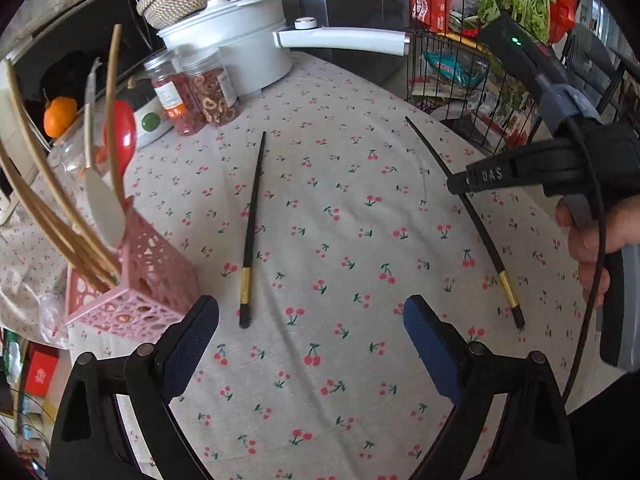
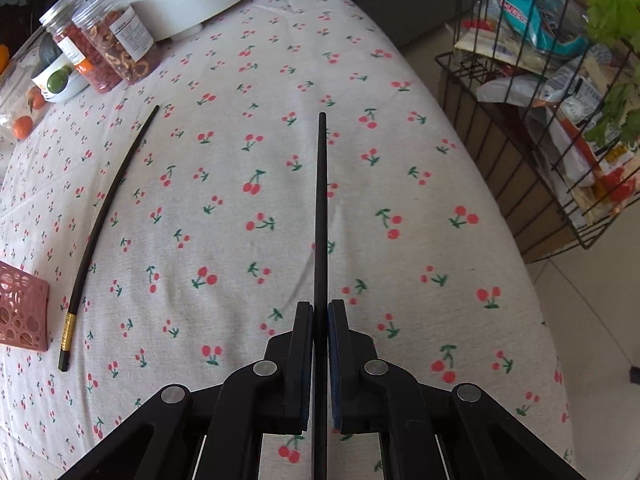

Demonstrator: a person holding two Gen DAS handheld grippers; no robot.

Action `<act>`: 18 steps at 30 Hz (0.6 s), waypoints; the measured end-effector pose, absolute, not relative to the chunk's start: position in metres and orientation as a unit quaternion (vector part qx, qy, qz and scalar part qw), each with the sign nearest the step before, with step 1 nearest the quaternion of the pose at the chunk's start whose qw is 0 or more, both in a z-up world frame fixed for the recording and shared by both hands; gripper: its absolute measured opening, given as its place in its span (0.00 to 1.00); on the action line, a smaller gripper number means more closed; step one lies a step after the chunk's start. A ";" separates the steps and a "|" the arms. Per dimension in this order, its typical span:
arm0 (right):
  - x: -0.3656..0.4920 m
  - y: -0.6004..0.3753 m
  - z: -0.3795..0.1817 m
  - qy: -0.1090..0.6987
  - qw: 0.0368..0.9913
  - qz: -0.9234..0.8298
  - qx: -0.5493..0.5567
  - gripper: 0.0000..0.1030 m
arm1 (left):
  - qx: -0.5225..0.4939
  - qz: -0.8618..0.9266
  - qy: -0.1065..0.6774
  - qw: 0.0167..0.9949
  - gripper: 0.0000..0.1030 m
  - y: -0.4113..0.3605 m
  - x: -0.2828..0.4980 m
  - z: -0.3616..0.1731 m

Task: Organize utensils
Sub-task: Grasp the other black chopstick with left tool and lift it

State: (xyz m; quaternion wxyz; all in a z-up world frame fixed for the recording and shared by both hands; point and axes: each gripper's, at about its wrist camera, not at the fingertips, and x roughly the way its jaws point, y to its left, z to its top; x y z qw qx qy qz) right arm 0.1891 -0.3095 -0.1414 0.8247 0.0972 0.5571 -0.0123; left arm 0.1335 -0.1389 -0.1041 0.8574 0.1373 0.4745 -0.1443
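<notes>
A black chopstick with a gold band (image 1: 252, 220) lies on the cherry-print tablecloth (image 1: 340, 240); it shows too as the lying chopstick (image 2: 102, 212) in the right wrist view. My left gripper (image 1: 310, 330) hovers open just beyond its gold end, nothing between its blue pads. My right gripper (image 2: 320, 312) is shut on a second black chopstick (image 2: 322, 200) around mid-length, its tip pointing away. From the left wrist, the right gripper (image 1: 460, 182) crosses that held chopstick (image 1: 486, 240). A pink lattice holder (image 1: 140, 284) at left holds wooden chopsticks, a red spoon (image 1: 122, 136) and a white spoon.
At the back stand a white pot (image 1: 240, 44) with a long handle, two jars (image 1: 200, 96), a woven bowl and an orange (image 1: 60, 116). A black wire rack (image 2: 520, 160) of packets and greens stands just past the table's right edge. A person's hand (image 1: 592, 240) holds the right gripper.
</notes>
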 end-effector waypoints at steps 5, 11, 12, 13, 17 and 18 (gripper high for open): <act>0.186 -0.335 -0.146 0.565 0.815 -0.011 0.124 0.04 | 0.126 -0.112 0.472 0.865 0.62 -0.163 0.194 -0.114; 0.186 -0.342 -0.151 0.573 0.806 0.004 0.150 0.04 | 0.107 -0.076 0.500 0.856 0.34 -0.167 0.268 -0.131; 0.186 -0.342 -0.150 0.572 0.806 0.008 0.154 0.04 | 0.111 -0.069 0.501 0.856 0.31 -0.166 0.277 -0.133; 0.187 -0.341 -0.149 0.570 0.806 0.012 0.158 0.04 | 0.115 -0.059 0.500 0.856 0.29 -0.165 0.286 -0.135; 0.189 -0.337 -0.147 0.568 0.806 0.027 0.162 0.04 | 0.109 -0.029 0.514 0.851 0.29 -0.153 0.314 -0.147; 0.190 -0.336 -0.146 0.568 0.806 0.030 0.162 0.04 | 0.109 -0.022 0.522 0.846 0.28 -0.151 0.319 -0.152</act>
